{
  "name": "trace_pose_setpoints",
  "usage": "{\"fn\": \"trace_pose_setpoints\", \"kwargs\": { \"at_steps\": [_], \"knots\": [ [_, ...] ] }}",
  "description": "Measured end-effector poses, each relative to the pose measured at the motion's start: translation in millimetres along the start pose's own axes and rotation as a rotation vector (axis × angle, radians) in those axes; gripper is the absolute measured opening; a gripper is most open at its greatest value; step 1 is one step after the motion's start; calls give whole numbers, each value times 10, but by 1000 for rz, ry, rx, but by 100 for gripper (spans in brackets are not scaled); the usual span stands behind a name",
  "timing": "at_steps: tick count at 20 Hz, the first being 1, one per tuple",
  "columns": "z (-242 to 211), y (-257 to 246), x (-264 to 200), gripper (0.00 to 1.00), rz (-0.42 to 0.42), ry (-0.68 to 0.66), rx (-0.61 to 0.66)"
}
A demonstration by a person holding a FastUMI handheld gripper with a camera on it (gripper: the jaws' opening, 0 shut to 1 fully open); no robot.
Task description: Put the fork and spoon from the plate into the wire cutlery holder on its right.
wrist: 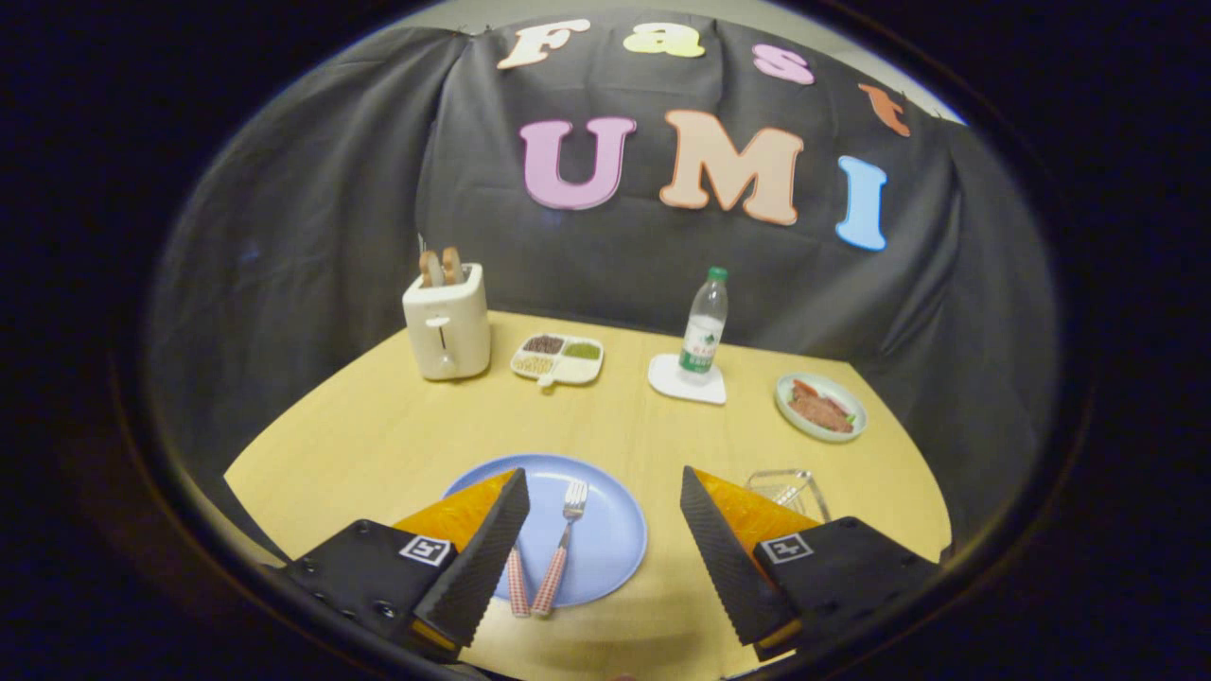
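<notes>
Gripper (605,530) released, fingers spread over blue plate (605,539), lower centre; fork (565,544) between them; left finger hides spoon (517,582) bowl; wire holder (790,487) behind right finger.

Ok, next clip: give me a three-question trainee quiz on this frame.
1. True or false: the gripper is shut on the fork.
2. What stands on the white coaster? A) toaster B) water bottle C) cutlery holder
3. Fill in: the fork lies on the blue ____, between the jaws.

Key
1. False. The jaws stand wide open, touching nothing.
2. B, the water bottle. The toaster stands apart by the sectioned tray; the wire cutlery holder sits behind the right jaw.
3. plate. A second checked handle lies beside the fork.
</notes>
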State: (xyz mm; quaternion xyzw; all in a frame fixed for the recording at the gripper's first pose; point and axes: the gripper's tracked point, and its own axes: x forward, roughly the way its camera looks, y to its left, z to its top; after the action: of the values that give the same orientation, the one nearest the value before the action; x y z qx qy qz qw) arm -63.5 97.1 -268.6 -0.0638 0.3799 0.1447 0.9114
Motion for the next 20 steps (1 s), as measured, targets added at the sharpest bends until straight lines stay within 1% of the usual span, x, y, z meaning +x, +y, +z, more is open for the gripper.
{"fn": "trace_pose_setpoints", "kwargs": {
  "at_steps": [6, 9, 15, 17, 20],
  "knots": [
    [-388, 74, 246, 100, 40, 146, 9],
    [-562, 127, 343, 100, 71, 224, -24],
    [-862, 159, 511, 99, 90, 363, -106],
    [-932, 149, 546, 94, 92, 398, -120],
    [-988, 222, 596, 84, 119, 436, -114]
  ]
}}
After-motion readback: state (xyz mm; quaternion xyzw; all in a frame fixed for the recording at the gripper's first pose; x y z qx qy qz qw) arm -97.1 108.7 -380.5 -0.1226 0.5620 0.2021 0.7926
